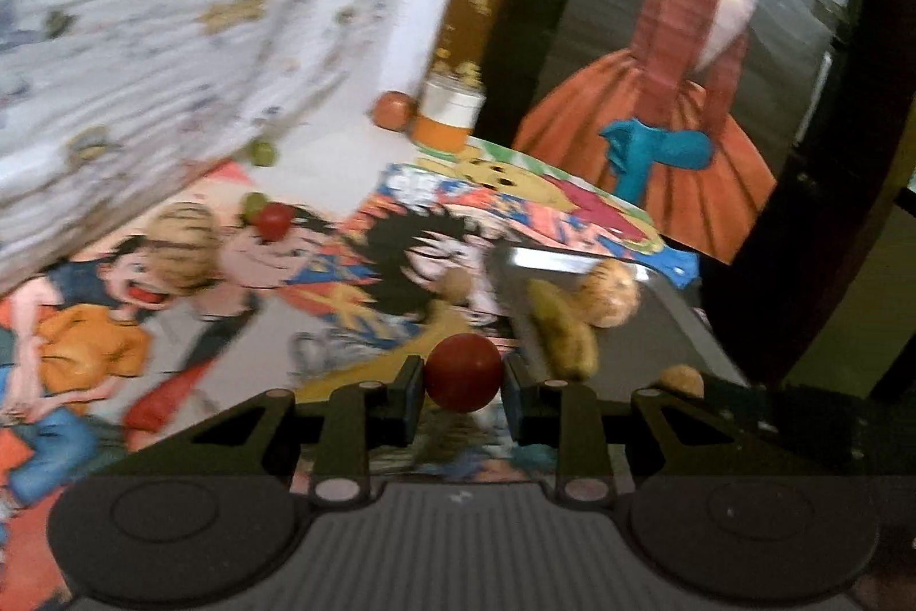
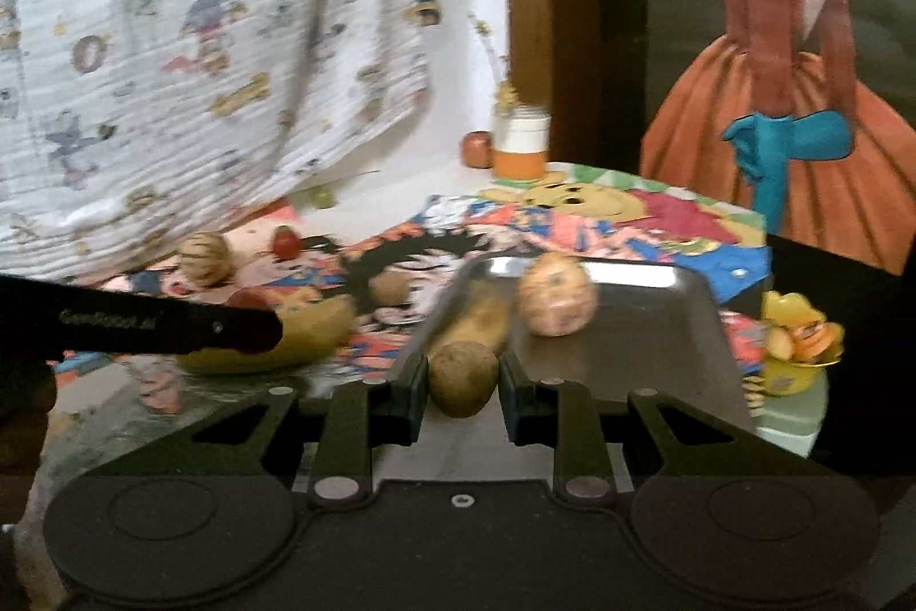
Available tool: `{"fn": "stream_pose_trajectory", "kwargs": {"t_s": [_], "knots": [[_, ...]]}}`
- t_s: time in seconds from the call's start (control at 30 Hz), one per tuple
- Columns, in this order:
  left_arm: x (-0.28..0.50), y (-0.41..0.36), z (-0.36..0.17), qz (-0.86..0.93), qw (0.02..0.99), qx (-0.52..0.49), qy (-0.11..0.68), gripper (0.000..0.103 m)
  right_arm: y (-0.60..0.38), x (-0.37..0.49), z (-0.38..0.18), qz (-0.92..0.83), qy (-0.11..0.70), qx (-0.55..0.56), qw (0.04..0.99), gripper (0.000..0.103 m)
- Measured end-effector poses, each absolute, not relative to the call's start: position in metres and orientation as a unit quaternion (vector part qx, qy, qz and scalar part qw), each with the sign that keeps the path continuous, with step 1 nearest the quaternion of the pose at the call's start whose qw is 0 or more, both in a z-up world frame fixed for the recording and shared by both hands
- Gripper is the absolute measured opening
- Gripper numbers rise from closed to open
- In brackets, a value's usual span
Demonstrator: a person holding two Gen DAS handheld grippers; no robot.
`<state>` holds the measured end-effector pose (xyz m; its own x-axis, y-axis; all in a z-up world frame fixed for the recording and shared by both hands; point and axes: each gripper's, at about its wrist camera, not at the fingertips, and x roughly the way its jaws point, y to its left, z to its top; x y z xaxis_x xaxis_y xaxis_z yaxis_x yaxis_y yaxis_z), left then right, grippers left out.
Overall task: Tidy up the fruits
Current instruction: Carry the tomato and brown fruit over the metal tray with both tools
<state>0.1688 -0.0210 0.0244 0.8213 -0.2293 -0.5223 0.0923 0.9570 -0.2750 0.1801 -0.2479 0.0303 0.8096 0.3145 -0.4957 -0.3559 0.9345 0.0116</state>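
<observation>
My left gripper point(image 1: 462, 385) is shut on a dark red round fruit point(image 1: 462, 371), held above the cartoon-printed cloth just left of a metal tray point(image 1: 675, 324). The tray holds a banana point(image 1: 564, 333) and a pale striped melon point(image 1: 611, 293). My right gripper point(image 2: 464, 385) is shut on a brown kiwi-like fruit point(image 2: 462, 377) at the tray's point(image 2: 630, 324) near left edge. The melon point(image 2: 556, 293) and a banana point(image 2: 478, 313) lie in the tray. The left gripper's body point(image 2: 172, 324) shows at the left.
On the cloth lie another melon point(image 2: 204, 257), a small red fruit point(image 2: 285, 241), a brown fruit point(image 2: 389, 287), a yellow banana point(image 2: 297, 336) and a green fruit point(image 2: 320, 196). An orange-white jar point(image 2: 520, 141) and an apple point(image 2: 476, 148) stand at the back. A yellow bowl point(image 2: 796, 353) sits right.
</observation>
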Motion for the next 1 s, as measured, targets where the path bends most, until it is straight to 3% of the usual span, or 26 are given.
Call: {"fn": "stream_pose_trajectory", "kwargs": {"t_s": [0.5,1.0], "knots": [[0.191,-0.094,0.003,-0.161,0.926,-0.086,0.331,0.032,-0.28,0.238,0.027,0.187,0.265,-0.062,0.944,0.028],[0.205,-0.106,-0.007,-0.166,0.924,-0.063,0.339,0.032,-0.273,0.27,0.004,0.197,0.308,-0.07,0.928,0.028]]}}
